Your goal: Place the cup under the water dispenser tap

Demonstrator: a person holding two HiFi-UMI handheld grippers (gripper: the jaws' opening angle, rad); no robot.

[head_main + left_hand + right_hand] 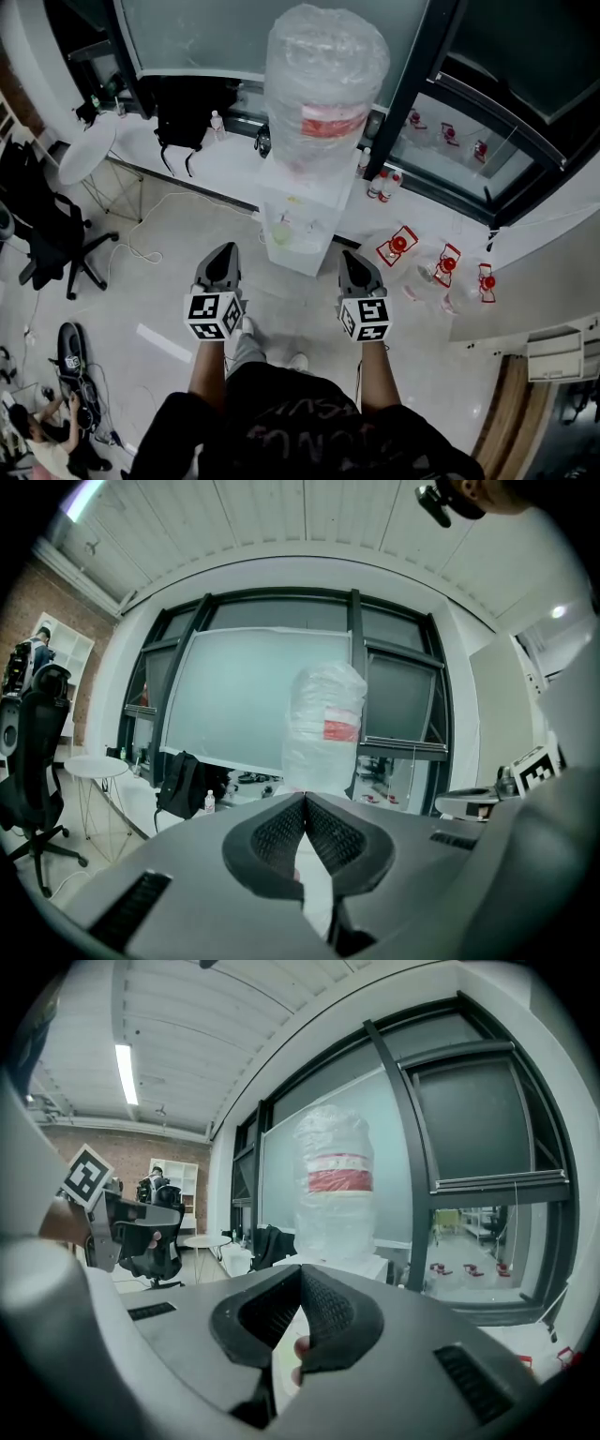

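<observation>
A white water dispenser [298, 246] stands on the floor ahead of me, topped by a big plastic-wrapped bottle [324, 84] with a red label. In its tap recess sits a pale green cup [281, 232]. My left gripper [221, 253] and right gripper [357, 256] hang side by side in front of the dispenser, apart from it. Both are shut with nothing between the pads. The left gripper view has its closed jaws [306, 799] pointing at the bottle [323, 728]. In the right gripper view the closed jaws [302, 1271] also face the bottle [335, 1194].
A black office chair [47, 239] and a round white table [86, 150] stand at the left, with a black backpack [183, 108] against the window ledge. Red-and-white items [398, 246] lie on the floor to the dispenser's right. A person [37, 441] crouches at the lower left.
</observation>
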